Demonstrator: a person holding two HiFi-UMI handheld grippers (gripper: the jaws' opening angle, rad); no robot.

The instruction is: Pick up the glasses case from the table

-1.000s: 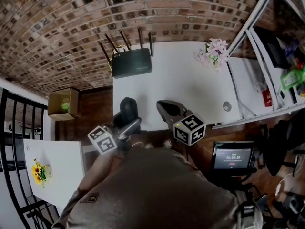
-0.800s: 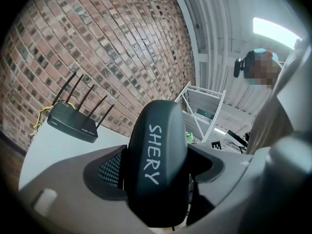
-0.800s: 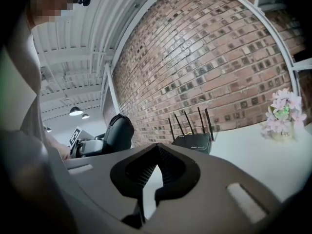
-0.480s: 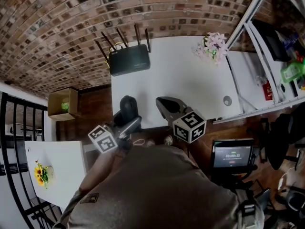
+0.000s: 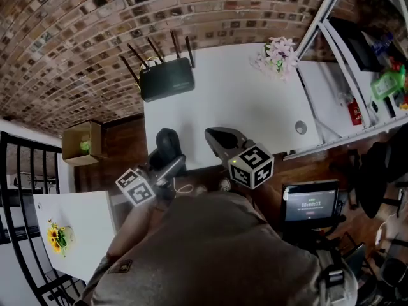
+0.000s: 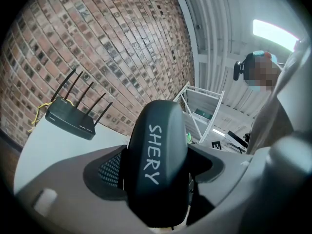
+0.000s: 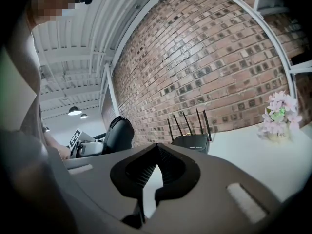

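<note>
At the near edge of the table [image 5: 242,101], the glasses case [image 5: 167,145] stays clamped in the left gripper [image 5: 169,162], barely shifted over the last second. The right gripper [image 5: 215,138] waits beside it, jaws together and empty. The pickup looks done.

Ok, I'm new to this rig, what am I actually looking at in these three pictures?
No robot here: a person carries a hand-held gripper in each hand. The head view comes from a camera on the person's head, looking down at the white table, which holds a black router and a small bunch of pink flowers. The other two pictures come from cameras riding on each one, looking along its jaws. The left hand-held gripper is clamped on the dark glasses case, marked SHERY, which seems lifted near the table's edge. The right hand-held gripper has its jaws together and holds nothing.
</note>
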